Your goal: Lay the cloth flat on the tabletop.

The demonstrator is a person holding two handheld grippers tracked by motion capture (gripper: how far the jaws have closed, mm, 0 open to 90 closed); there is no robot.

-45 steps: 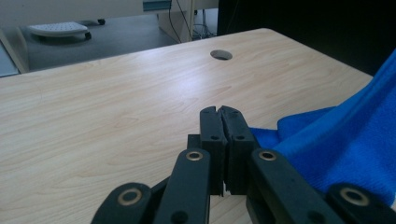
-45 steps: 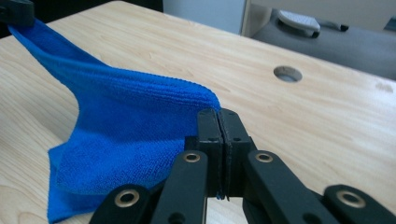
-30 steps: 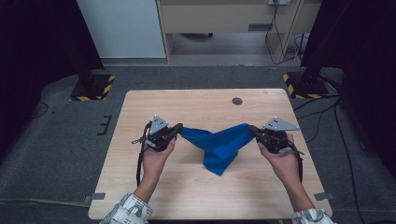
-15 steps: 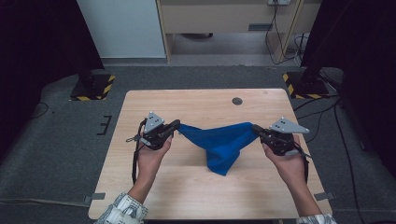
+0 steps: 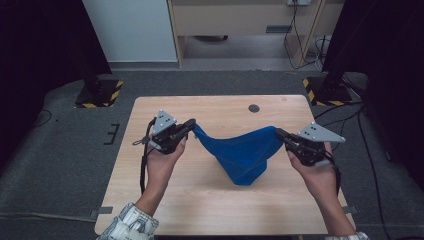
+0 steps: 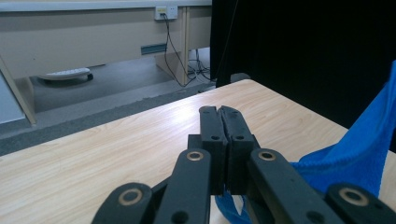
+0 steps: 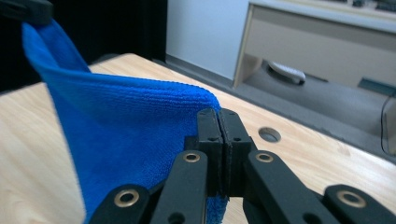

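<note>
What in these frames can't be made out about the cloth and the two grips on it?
- Left gripper view: the pinch point on the blue cloth sits under the shut jaws.
- Right gripper view: the pinched corner is covered by the jaws; the cloth's lower edge is cut off.
- High view: whether the cloth's lowest fold touches the table.

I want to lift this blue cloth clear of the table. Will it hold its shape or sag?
Probably sag: the blue cloth droops between the left gripper and right gripper. It looks light. Its fuzzy weave likely won't slip.
</note>
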